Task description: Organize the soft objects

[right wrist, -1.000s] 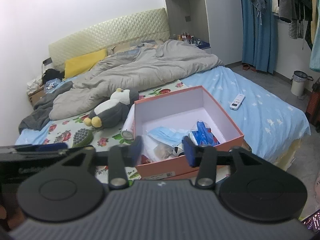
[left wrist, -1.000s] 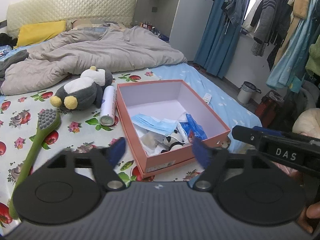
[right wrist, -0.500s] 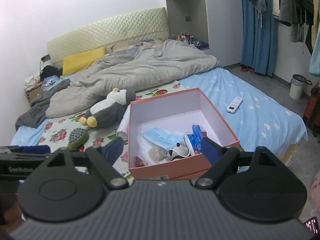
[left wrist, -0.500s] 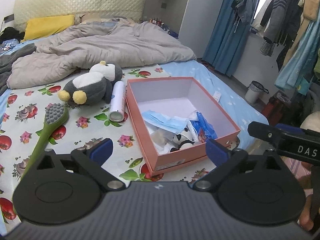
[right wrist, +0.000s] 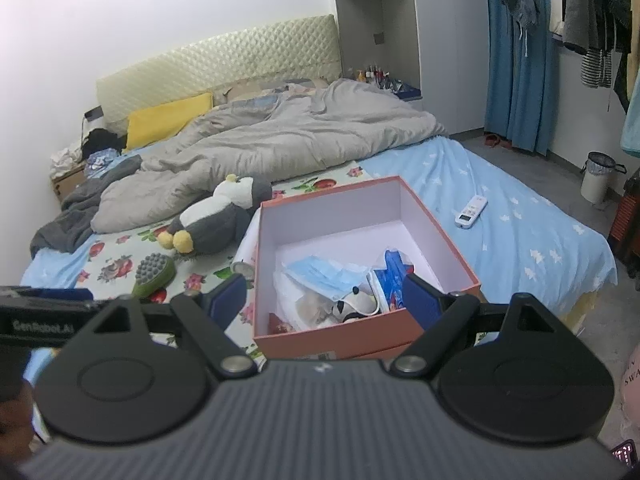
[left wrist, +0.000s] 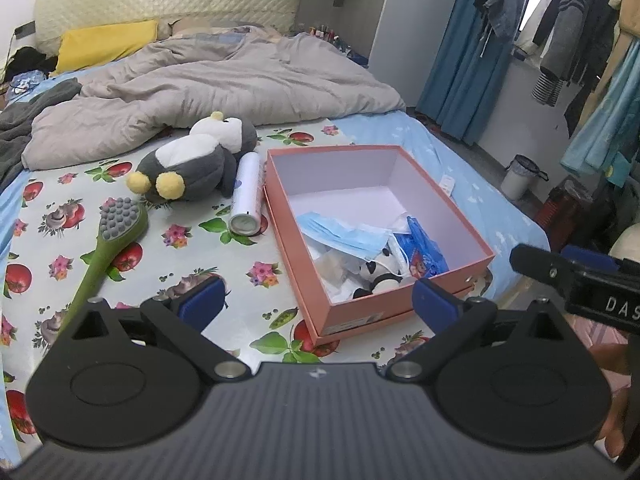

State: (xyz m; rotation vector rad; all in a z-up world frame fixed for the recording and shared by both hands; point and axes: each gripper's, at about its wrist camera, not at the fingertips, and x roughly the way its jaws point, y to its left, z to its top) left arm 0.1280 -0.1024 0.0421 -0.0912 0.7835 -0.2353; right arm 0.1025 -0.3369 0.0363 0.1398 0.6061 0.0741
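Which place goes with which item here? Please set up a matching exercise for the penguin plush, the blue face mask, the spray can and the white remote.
Items:
1. penguin plush
2. blue face mask
3. spray can
4. white remote

Places:
a. lying alongside the pink box's outer wall
b. on the plain blue sheet, away from the box
c. inside the pink box
d. on the fruit-print sheet, at the grey duvet's edge

Pairs: 1-d, 2-c, 3-a, 4-b

A lived-in home bedroom: a bed [right wrist: 520, 240] with rumpled grey duvet [right wrist: 280, 140], padded headboard [right wrist: 220, 64], wardrobe [right wrist: 448, 48] and hanging clothes [left wrist: 568, 40].
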